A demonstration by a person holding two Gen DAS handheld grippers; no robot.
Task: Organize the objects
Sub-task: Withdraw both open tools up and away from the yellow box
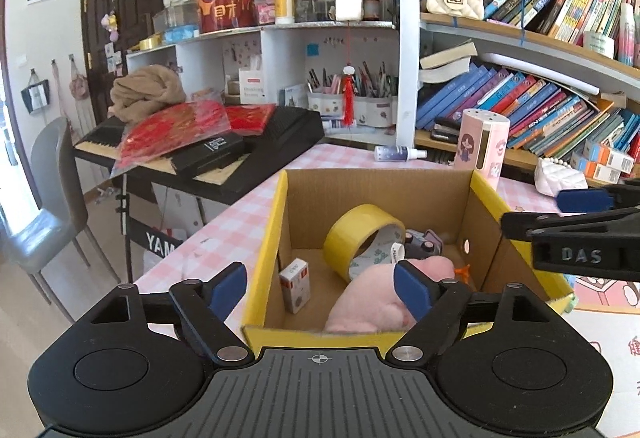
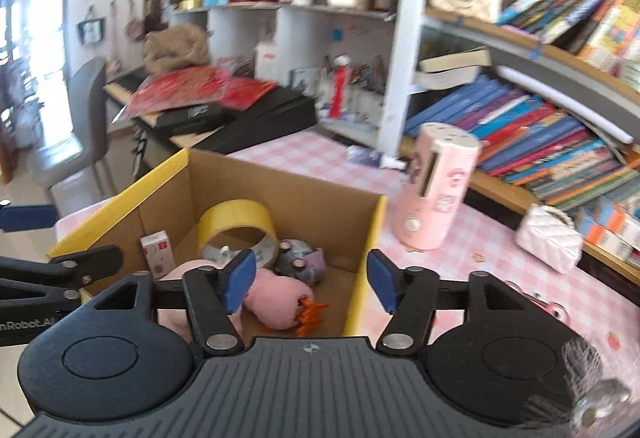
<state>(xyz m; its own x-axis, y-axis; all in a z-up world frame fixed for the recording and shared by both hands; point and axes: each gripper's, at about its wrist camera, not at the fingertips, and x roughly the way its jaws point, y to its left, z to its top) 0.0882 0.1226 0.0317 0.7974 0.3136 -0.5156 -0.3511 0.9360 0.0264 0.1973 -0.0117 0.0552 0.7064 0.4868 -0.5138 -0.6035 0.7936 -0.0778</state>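
Note:
A cardboard box with a yellow rim [image 1: 276,222] [image 2: 376,230] stands open on the pink checked table. Inside lie a yellow tape roll [image 1: 352,234] [image 2: 236,216], a small white carton [image 1: 296,284] [image 2: 158,248], a pink plush toy [image 1: 372,298] [image 2: 276,298], a grey-purple toy [image 1: 424,240] [image 2: 300,258] and an orange piece [image 2: 310,314]. My left gripper [image 1: 320,288] [image 2: 52,238] hovers open over the box's near edge, nothing between its blue pads. My right gripper [image 2: 311,282] [image 1: 560,210] is open and empty over the box's right side.
A pink cylinder [image 1: 482,144] [image 2: 436,190], a white quilted purse [image 1: 558,176] [image 2: 550,238] and a spray bottle [image 1: 400,153] sit behind the box. Crowded bookshelves [image 1: 520,106] rise at the back right. A piano keyboard [image 1: 200,154] and a grey chair [image 1: 52,198] stand left.

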